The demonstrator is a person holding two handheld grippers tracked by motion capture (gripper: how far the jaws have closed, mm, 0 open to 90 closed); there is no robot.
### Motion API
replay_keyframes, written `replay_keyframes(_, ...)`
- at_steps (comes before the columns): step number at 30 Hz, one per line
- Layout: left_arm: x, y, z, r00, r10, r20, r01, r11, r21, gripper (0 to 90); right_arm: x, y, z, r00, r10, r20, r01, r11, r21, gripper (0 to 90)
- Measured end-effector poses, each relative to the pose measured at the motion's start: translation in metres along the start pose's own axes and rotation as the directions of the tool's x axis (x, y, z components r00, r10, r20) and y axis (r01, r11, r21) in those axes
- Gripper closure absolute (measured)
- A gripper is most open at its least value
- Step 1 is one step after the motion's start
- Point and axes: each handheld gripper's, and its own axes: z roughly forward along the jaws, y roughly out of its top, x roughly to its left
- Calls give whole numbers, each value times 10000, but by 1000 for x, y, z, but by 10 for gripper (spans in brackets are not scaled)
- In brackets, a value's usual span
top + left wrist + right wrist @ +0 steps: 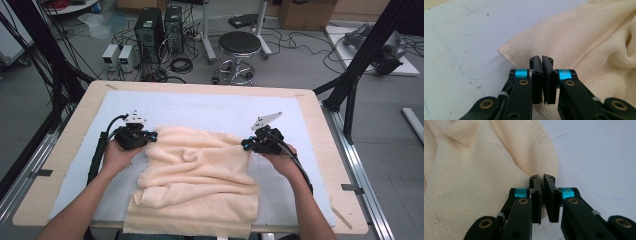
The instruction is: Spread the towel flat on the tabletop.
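The high view shows the whole cream towel (197, 180) rumpled at centre frame on the bench (320, 150), its near edge overhanging. Left tongs (152, 136) meet its upper-left corner, right tongs (245, 144) its upper-right edge. The gripper views show both tongs clenched over towel edges; whether cloth is pinched cannot be told.

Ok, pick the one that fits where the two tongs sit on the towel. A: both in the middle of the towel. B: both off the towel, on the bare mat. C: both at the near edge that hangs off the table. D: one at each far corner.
D: the left tongs sit at the far left corner of the cream towel and the right tongs at its far right corner.
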Motion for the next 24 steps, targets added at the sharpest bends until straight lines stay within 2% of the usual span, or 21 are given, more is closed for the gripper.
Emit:
replay_keyframes(2, 0, -3, 4, 9999, -3, 131, -1, 9996, 272, 869, 0, 0, 3, 9999, -21, -148, 21, 10000, 26, 851)
replay_keyframes(4, 1, -4, 10, 9999, 74, -71, -71, 9992, 395, 869, 0, 1, 7, 9995, 53, -305, -51, 9999, 87, 853)
replay_keyframes(5, 2, -2, 12, 9998, 30, -201, -25, 9997, 258, 869, -2, 2, 8, 9997, 76, -214, -73, 9999, 127, 854)
replay_keyframes(6, 5, 3, 14, 9993, -111, -366, 113, 9999, 51, 869, -5, 5, 8, 10000, 80, -35, -79, 9998, 157, 858)
replay_keyframes(7, 11, 14, 16, 9984, -201, -527, 201, 9998, -3, 870, -11, 9, 7, 9999, 115, 81, -116, 9999, 71, 860)
replay_keyframes(8, 14, 24, 18, 9972, -343, -667, 333, 9993, -148, 870, -20, 19, 3, 9991, 151, 408, -151, 9999, 4, 862)
replay_keyframes(9, 21, 41, 19, 9949, -287, -964, 263, 9993, -258, 870, -28, 28, -1, 9974, 130, 712, -122, 9999, -118, 863)
replay_keyframes(10, 29, 61, 20, 9905, -342, -1334, 267, 9980, -573, 869, -40, 42, -8, 9929, 177, 1177, -142, 9994, -307, 862)
replay_keyframes(11, 38, 82, 20, 9801, -336, -1956, 183, 9967, -797, 862, -54, 60, -16, 9843, 337, 1735, -240, 9980, -581, 836)
replay_keyframes(12, 45, 101, 20, 9598, -531, -2758, 304, 9958, -859, 807, -69, 77, -24, 9713, 629, 2293, -414, 9944, -975, 723)
replay_keyframes(13, 52, 114, 19, 9521, -1088, -2858, 850, 9919, -943, 667, -81, 93, -31, 9501, 943, 2973, -594, 9904, -1246, 537)
replay_keyframes(14, 56, 121, 17, 9580, -1551, -2412, 1290, 9843, -1206, 620, -89, 104, -37, 9337, 1379, 3306, -953, 9853, -1419, 520)
replay_keyframes(15, 56, 122, 16, 9627, -1415, -2304, 1143, 9853, -1272, 630, -94, 109, -40, 9376, 1677, 3046, -1208, 9786, -1667, 516)
replay_keyframes(16, 53, 119, 18, 9658, -1243, -2275, 988, 9878, -1204, 631, -93, 110, -40, 9397, 1609, 3017, -1123, 9787, -1720, 520)
replay_keyframes(17, 51, 114, 21, 9707, -1176, -2097, 956, 9891, -1119, 628, -91, 108, -36, 9437, 1440, 2977, -1010, 9827, -1553, 517)
replay_keyframes(18, 48, 107, 25, 9755, -1058, -1928, 874, 9910, -1017, 620, -89, 104, -31, 9513, 1311, 2789, -973, 9865, -1317, 514)
replay_keyframes(19, 45, 100, 28, 9777, -1003, -1843, 848, 9923, -899, 614, -85, 98, -25, 9556, 1140, 2718, -847, 9895, -1173, 516)
replay_keyframes(21, 38, 84, 34, 9850, -971, -1427, 882, 9938, -677, 612, -79, 83, -13, 9611, 1112, 2528, -918, 9919, -872, 514)
replay_keyframes(23, 28, 69, 39, 9928, -530, -1073, 491, 9980, -389, 595, -73, 67, -5, 9648, 1132, 2372, -1004, 9928, -655, 497)
replay_keyframes(24, 24, 61, 40, 9957, -362, -853, 332, 9988, -358, 584, -71, 62, -2, 9697, 1177, 2140, -1109, 9929, -437, 487)
